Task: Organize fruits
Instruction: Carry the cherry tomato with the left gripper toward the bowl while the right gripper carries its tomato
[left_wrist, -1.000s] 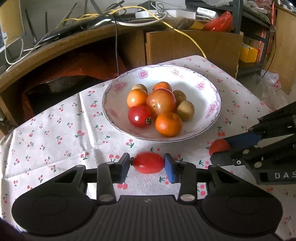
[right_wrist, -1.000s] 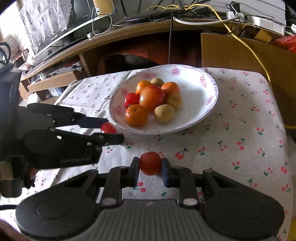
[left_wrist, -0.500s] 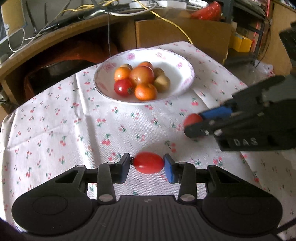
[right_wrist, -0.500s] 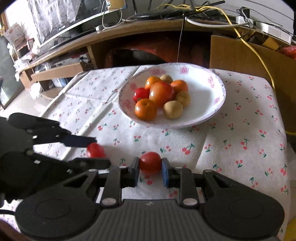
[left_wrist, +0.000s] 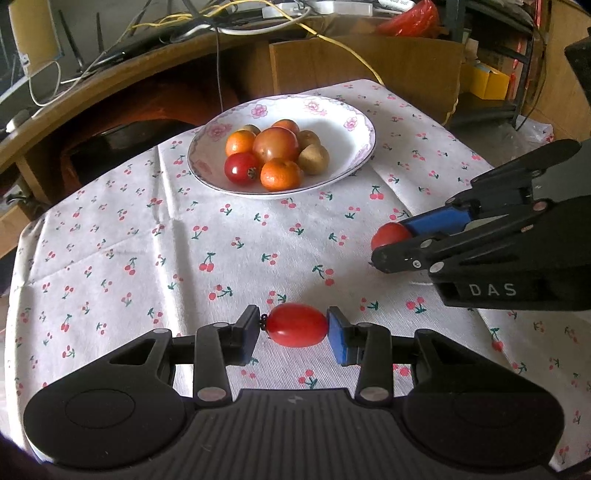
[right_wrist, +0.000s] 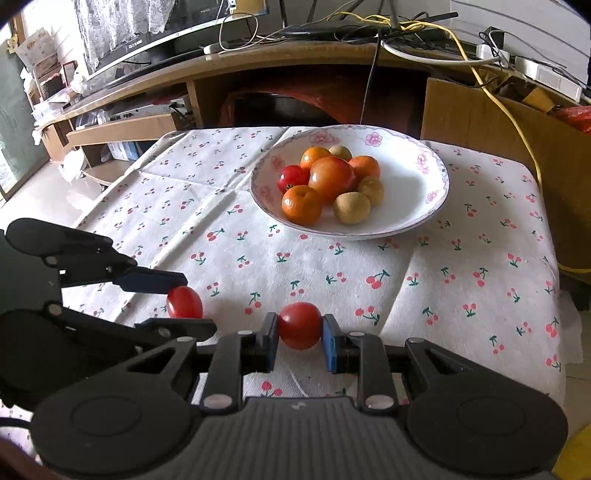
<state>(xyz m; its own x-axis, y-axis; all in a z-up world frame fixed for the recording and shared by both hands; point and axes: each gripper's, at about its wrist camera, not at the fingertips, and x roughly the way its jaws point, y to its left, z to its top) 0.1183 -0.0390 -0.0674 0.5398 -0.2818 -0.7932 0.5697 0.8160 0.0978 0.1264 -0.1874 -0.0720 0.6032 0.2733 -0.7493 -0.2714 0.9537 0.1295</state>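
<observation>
Left gripper (left_wrist: 296, 326): clamped on an oval red tomato (left_wrist: 296, 325), blue pads pressing both ends, held above the cloth. Right gripper (right_wrist: 299, 328): closed likewise on a rounder red tomato (right_wrist: 299, 325), pinched at its sides between two blue pads. Both carried over the near part of the table, side by side and apart (each visible in the other's view, tomato at the fingertips).

Beneath them, a white tablecloth (left_wrist: 229, 266) printed with small red cherries, creased in a few folds. Toward the far edge, well apart from both grippers, a white bowl (right_wrist: 424, 206) with pink flowers on its rim. Inside, heaped to one side: one large orange-red tomato (right_wrist: 330, 177) in the middle, three oranges (right_wrist: 301, 205) around it, a small red tomato (right_wrist: 293, 178) touching the big one, and three brownish-yellow round fruits (right_wrist: 351, 208) beside them. Behind, a wooden desk (right_wrist: 280, 62) strewn with cables.
</observation>
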